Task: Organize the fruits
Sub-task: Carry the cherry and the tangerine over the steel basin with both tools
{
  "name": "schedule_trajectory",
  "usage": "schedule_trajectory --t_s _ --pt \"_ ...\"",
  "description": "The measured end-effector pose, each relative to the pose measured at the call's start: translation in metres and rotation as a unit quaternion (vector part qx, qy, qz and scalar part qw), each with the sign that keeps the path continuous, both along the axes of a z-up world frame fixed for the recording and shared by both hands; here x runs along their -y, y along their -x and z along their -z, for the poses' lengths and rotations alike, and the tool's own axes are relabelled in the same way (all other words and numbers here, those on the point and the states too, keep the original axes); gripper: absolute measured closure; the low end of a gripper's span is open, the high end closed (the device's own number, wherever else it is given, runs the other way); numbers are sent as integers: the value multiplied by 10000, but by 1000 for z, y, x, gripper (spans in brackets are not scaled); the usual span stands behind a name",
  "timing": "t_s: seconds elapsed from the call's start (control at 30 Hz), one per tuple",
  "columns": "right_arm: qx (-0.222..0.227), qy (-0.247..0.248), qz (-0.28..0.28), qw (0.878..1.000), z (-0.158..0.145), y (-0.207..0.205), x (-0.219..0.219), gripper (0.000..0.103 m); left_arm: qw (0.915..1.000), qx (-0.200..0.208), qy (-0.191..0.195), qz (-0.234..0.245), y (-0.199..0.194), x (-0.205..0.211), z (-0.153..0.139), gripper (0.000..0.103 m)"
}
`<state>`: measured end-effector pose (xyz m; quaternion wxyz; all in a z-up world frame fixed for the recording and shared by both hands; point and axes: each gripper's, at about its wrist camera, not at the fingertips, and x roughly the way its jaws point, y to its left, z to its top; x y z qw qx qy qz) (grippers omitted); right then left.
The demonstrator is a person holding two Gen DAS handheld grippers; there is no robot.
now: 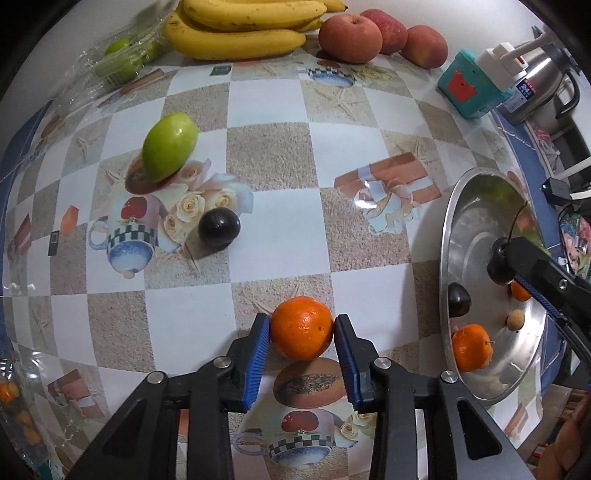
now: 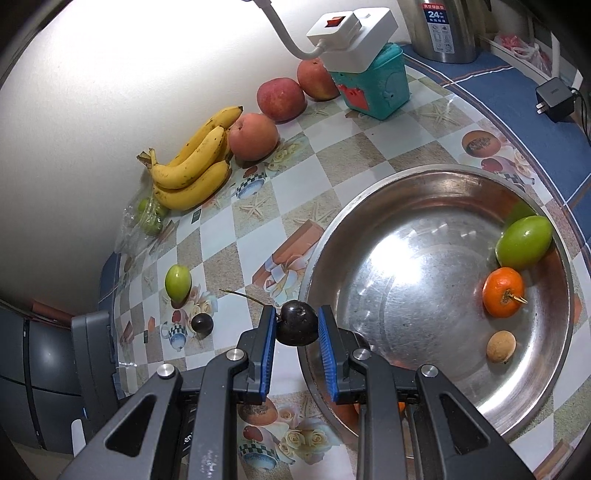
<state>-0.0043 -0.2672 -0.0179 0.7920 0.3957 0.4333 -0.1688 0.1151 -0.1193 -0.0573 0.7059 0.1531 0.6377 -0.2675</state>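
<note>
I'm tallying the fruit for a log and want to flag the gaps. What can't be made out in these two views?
- Clear bag, left wrist view: wrinkled plastic blurs the green fruits inside; count unclear.
- Small orange fruits, left wrist view: cut off by the left edge.
- Metal bowl, right wrist view: the right hand-held gripper hides its near part; an orange thing shows through.
- Bananas, left wrist view: cropped at the top.

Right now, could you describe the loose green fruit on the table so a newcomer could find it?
Start at the steel basin, then look left across the checkered tablecloth. The green fruit lies bare there, above a dark cherry, unlike those bagged by the bananas.
</note>
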Motion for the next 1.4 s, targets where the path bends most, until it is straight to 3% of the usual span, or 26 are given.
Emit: schedule_trajectory --t_s 0.2,0.43,0.67,0.87,1.4 --pt "-97 66 172 9998 3 5 10 79 9994 174 296 -32 0 -2 -27 65" --pt "-183 88 779 9968 6 32 47 79 9933 511 911 484 25 26 -60 65" --pt "-146 0 1260 9919 9 57 76 79 9863 733 1101 983 53 62 -58 65" --pt "-187 186 1292 9913 9 63 86 79 9797 983 1375 1079 63 80 -55 65" --pt "-412 523 1150 9911 33 55 93 79 9793 869 1459 1100 58 107 -32 65"
